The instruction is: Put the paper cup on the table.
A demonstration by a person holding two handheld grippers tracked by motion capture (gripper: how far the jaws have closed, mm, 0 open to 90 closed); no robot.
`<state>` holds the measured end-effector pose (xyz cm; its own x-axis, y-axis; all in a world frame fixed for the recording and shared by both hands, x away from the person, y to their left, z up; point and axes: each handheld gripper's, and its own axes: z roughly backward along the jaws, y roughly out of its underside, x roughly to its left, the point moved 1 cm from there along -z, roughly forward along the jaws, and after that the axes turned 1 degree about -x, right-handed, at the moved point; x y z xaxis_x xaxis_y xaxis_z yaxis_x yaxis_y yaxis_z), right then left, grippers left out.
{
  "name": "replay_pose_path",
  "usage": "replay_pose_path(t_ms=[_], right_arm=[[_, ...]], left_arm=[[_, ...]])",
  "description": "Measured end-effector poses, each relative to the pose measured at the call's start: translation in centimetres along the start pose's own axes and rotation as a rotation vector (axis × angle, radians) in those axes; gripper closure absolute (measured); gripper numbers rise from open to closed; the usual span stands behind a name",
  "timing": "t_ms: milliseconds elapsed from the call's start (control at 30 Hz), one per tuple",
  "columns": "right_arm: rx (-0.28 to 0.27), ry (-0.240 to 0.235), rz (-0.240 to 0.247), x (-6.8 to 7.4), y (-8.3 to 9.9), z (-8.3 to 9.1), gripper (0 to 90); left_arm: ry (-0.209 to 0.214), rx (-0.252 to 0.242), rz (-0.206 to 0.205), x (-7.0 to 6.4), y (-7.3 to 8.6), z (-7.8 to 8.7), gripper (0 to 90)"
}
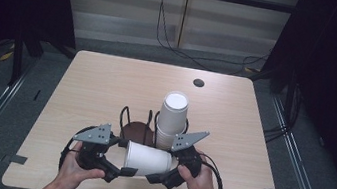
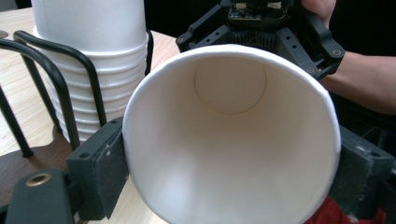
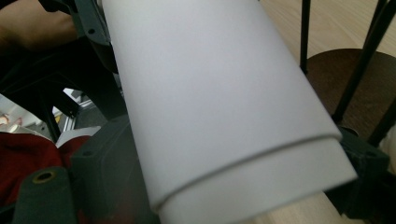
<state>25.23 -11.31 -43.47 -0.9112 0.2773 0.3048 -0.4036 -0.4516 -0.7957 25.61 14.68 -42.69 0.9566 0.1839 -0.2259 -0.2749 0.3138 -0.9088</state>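
A white paper cup (image 1: 147,159) lies on its side above the table's near edge, held between both grippers. My left gripper (image 1: 124,171) is shut on its rim end; in the left gripper view the cup's open mouth (image 2: 229,140) sits between the two pads (image 2: 105,172), with the other gripper behind its base. My right gripper (image 1: 156,177) is shut on the narrow base end, where the cup's outer wall (image 3: 219,102) shows a stepped line near the jaws. Just behind stands a tall stack of white cups (image 1: 173,118) (image 2: 88,56) in a black wire holder (image 1: 138,130).
The holder has a round brown base (image 3: 355,88) with upright black wires (image 2: 70,79), close to the held cup. The wooden table (image 1: 107,85) has a dark cable hole (image 1: 198,83) at the back. Cables lie on the floor beyond.
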Motion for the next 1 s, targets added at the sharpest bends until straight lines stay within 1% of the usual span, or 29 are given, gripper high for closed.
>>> replay_pose_path(t_ms=[100, 133, 233, 367, 433, 533, 633, 700, 800, 1000], right_arm=[[-0.011, 0.019, -0.007, -0.1, 0.2, 0.4, 14.3], [-0.014, 0.029, -0.009, -0.1, 0.2, 0.6, 14.3], [-0.026, 0.043, -0.020, -0.3, 0.4, 1.0, 14.3], [-0.026, 0.052, -0.022, -0.3, 0.6, 1.4, 14.3], [-0.027, 0.059, -0.024, -0.3, 0.7, 1.6, 14.3], [-0.026, 0.070, -0.023, -0.3, 0.7, 1.7, 14.3], [-0.027, 0.076, -0.017, -0.2, 0.6, 1.8, 14.3], [-0.027, 0.085, -0.014, -0.1, 0.6, 1.9, 14.3], [-0.019, 0.123, -0.026, -0.3, 0.7, 2.3, 14.3], [-0.049, 0.160, -0.051, -0.9, 0.9, 3.1, 14.4]], left_arm=[[-0.016, 0.005, 0.013, 0.1, 0.0, 0.3, 13.2], [-0.026, 0.007, 0.031, 0.2, 0.1, 0.4, 13.2], [-0.027, 0.017, 0.035, 0.2, 0.2, 0.5, 13.2], [-0.024, 0.019, 0.043, 0.2, 0.0, 0.5, 13.3], [-0.028, 0.019, 0.043, 0.2, 0.0, 0.6, 13.3], [-0.039, 0.023, 0.062, 0.4, 0.0, 0.9, 13.3], [-0.043, 0.028, 0.067, 0.4, -0.1, 1.2, 13.3], [-0.049, 0.032, 0.073, 0.5, -0.1, 1.5, 13.3], [-0.053, 0.029, 0.098, 0.7, -0.4, 2.1, 13.3], [-0.081, 0.038, 0.095, 1.2, -1.0, 3.5, 13.5]])
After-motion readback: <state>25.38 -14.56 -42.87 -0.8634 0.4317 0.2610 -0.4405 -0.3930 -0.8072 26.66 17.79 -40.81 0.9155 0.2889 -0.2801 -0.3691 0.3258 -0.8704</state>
